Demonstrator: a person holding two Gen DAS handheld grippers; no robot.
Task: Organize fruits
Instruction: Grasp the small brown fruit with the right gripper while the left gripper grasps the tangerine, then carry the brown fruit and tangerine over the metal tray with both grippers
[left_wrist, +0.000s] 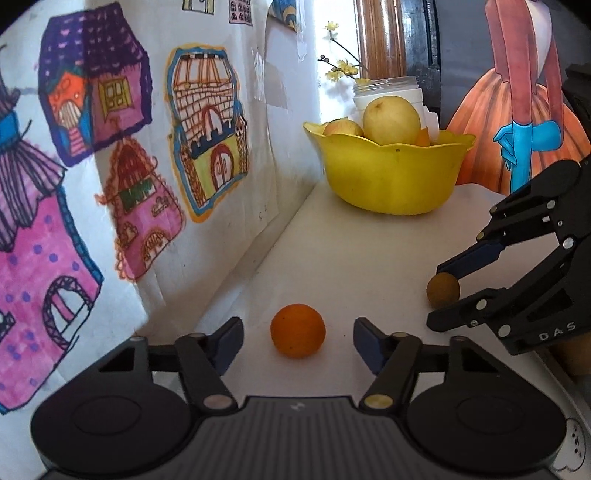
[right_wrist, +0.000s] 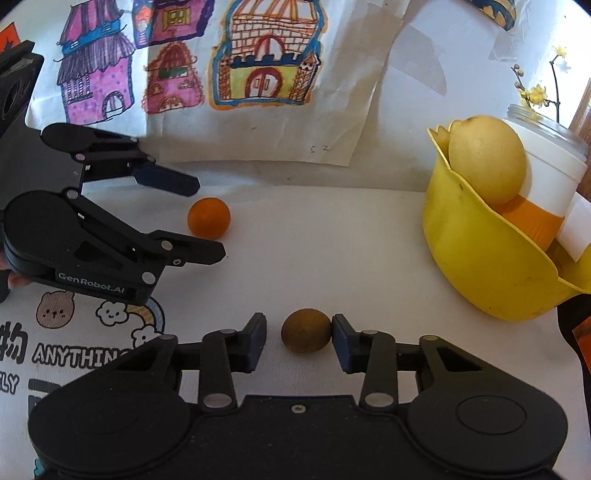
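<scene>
We are straddling small round orange fruit with left gripper, jaws apart, gaps both sides, nothing gripped. Right gripper bracketing small brown round fruit: one pad touching, other just clear, not yet clamped. Both fruits sitting on white desk. Yellow plastic scalloped bowl waiting ahead, already holding pale yellow pears; likely destination.

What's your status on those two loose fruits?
Left tongs open around orange fruit. Right tongs open around brown fruit, one pad touching. Path to yellow bowl clear.
</scene>
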